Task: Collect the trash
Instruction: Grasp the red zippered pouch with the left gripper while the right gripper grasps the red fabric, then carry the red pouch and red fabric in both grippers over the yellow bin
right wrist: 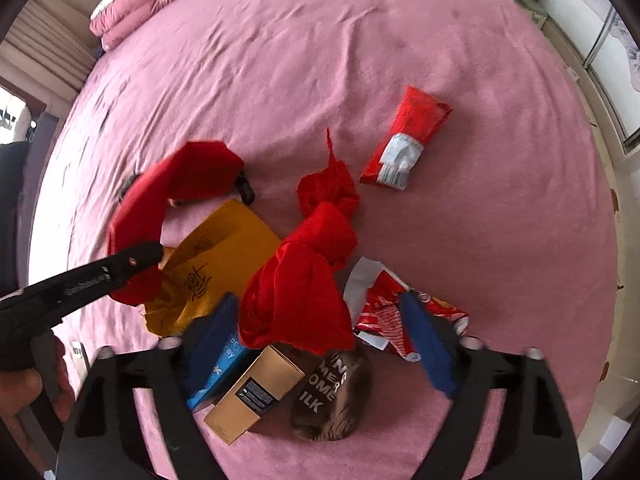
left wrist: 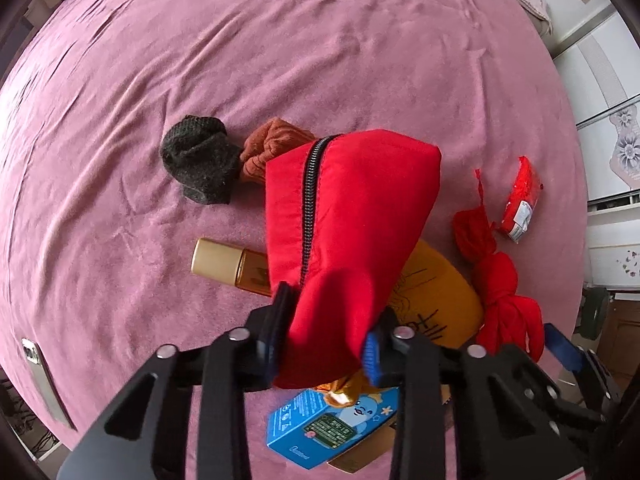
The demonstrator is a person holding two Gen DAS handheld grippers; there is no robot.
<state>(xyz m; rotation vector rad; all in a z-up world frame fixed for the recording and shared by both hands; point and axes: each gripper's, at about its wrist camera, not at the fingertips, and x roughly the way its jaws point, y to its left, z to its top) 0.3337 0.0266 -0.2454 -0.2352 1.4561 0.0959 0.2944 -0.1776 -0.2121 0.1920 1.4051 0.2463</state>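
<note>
My left gripper point(left wrist: 326, 340) is shut on one end of a red zip pouch point(left wrist: 352, 208), and the pouch hangs over a yellow bag point(left wrist: 436, 292). From the right wrist view the same pouch point(right wrist: 180, 184) shows at the left, pinched by the black left gripper point(right wrist: 136, 260). My right gripper point(right wrist: 320, 344) is open and points down. A knotted red cloth bundle point(right wrist: 308, 276) sits between its blue fingers point(right wrist: 428, 344), and a gap shows on the right side. A red packet with a white label point(right wrist: 404, 140) lies farther off on the pink bedspread point(right wrist: 480, 240).
Around the pile lie a black sock point(left wrist: 200, 160), a brown sock point(left wrist: 272, 148), a gold-capped bottle point(left wrist: 228, 264), a blue carton point(left wrist: 332, 424), a gold box point(right wrist: 256, 392), a brown printed sock point(right wrist: 332, 392) and a red-white wrapper point(right wrist: 388, 312). Folded pink bedding point(right wrist: 132, 4) lies far left.
</note>
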